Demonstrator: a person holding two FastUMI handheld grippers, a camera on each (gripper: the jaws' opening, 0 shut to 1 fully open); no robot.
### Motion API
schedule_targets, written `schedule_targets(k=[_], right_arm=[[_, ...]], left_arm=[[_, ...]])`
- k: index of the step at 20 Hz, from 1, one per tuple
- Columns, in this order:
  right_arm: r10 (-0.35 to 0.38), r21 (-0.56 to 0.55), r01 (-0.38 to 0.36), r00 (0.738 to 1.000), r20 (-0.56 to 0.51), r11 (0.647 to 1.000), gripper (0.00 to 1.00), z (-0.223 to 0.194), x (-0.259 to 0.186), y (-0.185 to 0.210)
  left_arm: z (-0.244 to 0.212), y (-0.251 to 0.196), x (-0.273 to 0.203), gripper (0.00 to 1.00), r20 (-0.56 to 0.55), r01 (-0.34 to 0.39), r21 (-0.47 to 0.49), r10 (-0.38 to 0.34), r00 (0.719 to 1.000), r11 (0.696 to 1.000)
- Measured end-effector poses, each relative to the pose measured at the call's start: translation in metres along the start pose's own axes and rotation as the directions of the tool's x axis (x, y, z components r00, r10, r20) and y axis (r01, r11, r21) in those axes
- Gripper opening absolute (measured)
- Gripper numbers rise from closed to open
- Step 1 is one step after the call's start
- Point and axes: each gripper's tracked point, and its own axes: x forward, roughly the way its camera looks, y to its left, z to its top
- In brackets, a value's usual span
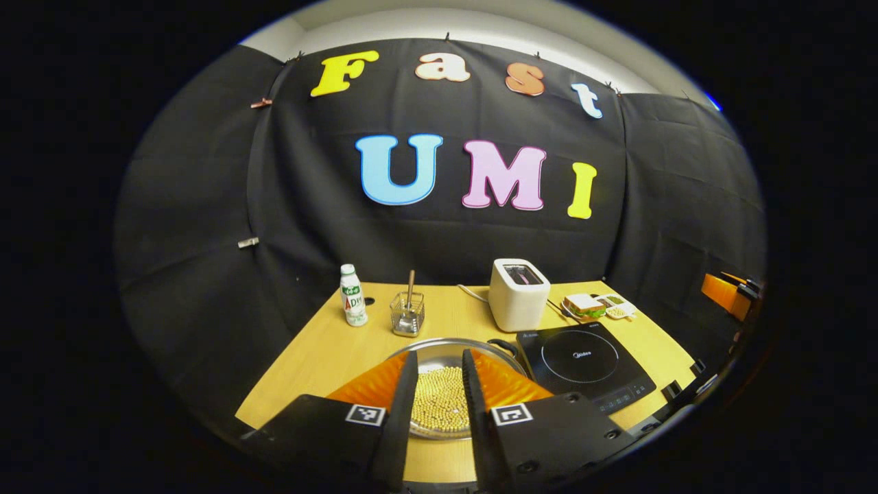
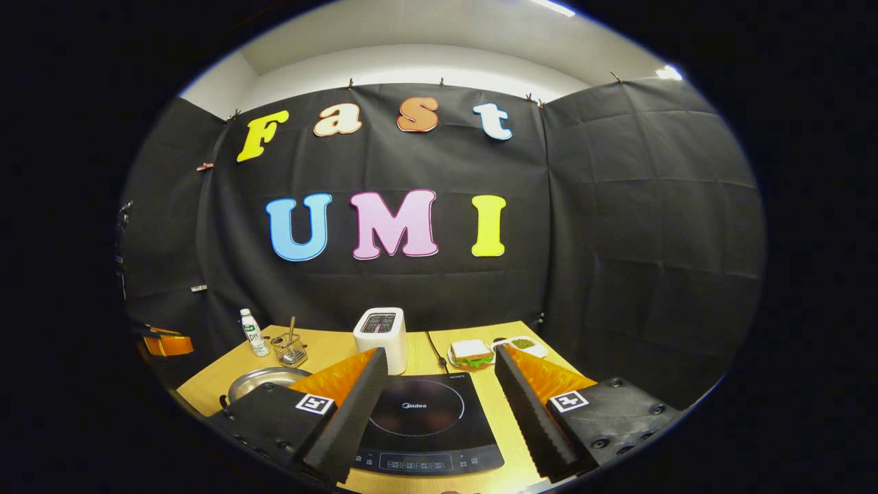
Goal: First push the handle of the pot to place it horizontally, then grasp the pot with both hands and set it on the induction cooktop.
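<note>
Poised above steel pot point(image 1: 439, 384) of beans, left gripper point(image 1: 439, 405) jaws narrowly parted; right gripper point(image 2: 439, 412) jaws spread over induction cooktop point(image 2: 425, 418), awaiting handle push.

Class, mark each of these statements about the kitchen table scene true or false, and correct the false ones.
1. The pot sits on the induction cooktop. False: it rests on the table beside the cooktop.
2. The pot holds small pale round beads. True.
3. The right gripper is shut on the toaster. False: it is open, holding nothing.
4. A sandwich lies on a plate behind the cooktop. True.
5. A bottle stands near the wire basket. True.
</note>
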Motion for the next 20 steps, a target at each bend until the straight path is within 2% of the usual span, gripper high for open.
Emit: schedule_targets(k=[2,3,4,5,7,12,16,20], right_arm=[[0.006,0.004,-0.006,1.000,-0.006,1.000,0.98,-0.003,0.001,0.002],[0.008,0.000,-0.008,1.000,-0.009,1.000,0.98,-0.004,0.002,0.003],[0.009,-0.004,-0.009,1.000,-0.015,1.000,0.98,-0.005,0.003,0.003],[0.011,-0.006,-0.011,1.000,-0.021,1.000,0.98,-0.007,0.004,0.004],[0.028,-0.006,-0.028,0.999,-0.030,1.000,0.98,-0.006,0.006,0.008],[0.093,-0.010,-0.094,0.995,-0.045,0.996,0.98,-0.008,0.023,0.013],[0.143,-0.001,-0.143,0.988,-0.063,0.990,0.98,-0.015,0.042,0.009],[0.216,0.025,-0.214,0.974,-0.071,0.976,0.99,-0.023,0.056,0.010]], left_arm=[[-0.021,0.016,-0.001,0.30,-0.048,-0.026,0.030,0.027,0.998,0.999],[-0.032,0.022,-0.004,0.20,-0.075,-0.027,0.041,0.030,0.997,0.999],[-0.041,0.027,-0.006,0.16,-0.099,-0.033,0.036,0.037,0.994,0.999],[-0.048,0.032,-0.008,0.11,-0.117,-0.036,0.010,0.037,0.992,0.999],[-0.062,0.030,-0.009,0.05,-0.163,-0.035,-0.051,0.026,0.986,0.998],[-0.085,0.028,-0.001,0.05,-0.248,-0.074,-0.162,0.032,0.968,0.984],[-0.093,0.019,0.004,0.05,-0.294,-0.082,-0.127,0.042,0.955,0.989],[-0.114,0.004,0.007,0.05,-0.362,-0.093,-0.153,0.032,0.932,0.984]])
